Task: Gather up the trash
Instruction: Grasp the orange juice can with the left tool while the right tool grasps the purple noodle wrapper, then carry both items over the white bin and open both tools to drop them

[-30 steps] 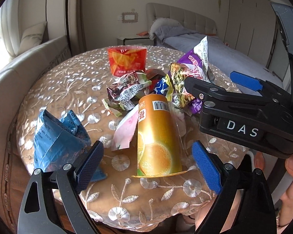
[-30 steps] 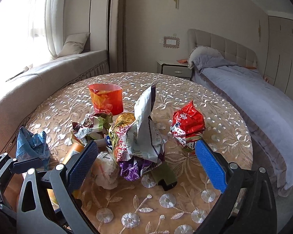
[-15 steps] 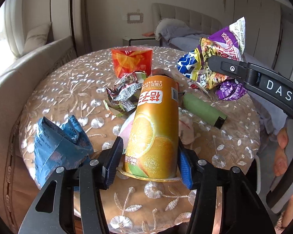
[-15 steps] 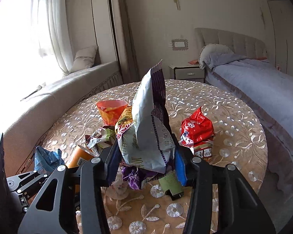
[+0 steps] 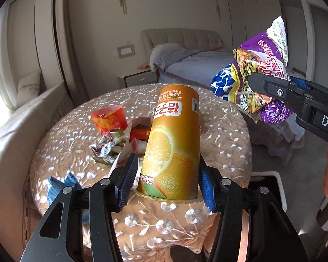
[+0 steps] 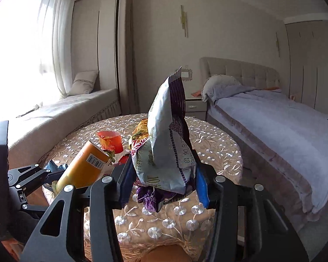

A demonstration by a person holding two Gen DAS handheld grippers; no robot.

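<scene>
My left gripper (image 5: 166, 180) is shut on an orange juice can (image 5: 171, 142) and holds it above the round table (image 5: 225, 135); the can also shows in the right wrist view (image 6: 83, 168). My right gripper (image 6: 163, 182) is shut on a bunch of snack bags (image 6: 166, 139), purple and silver, lifted above the table; the bags also show at the right of the left wrist view (image 5: 258, 76). An orange cup (image 5: 109, 119), crumpled wrappers (image 5: 108, 150) and a blue bag (image 5: 59, 184) lie on the table.
The table carries an embroidered gold cloth. A bed (image 6: 273, 118) stands to the right, a window bench (image 6: 61, 111) to the left, a nightstand (image 5: 137, 79) behind. A white-rimmed dark bin (image 5: 266, 185) sits on the floor by the table's right side.
Both grippers have risen and pulled back from the table with the can and the bags in them. One second ago both were open around these items; they closed half a second ago.
</scene>
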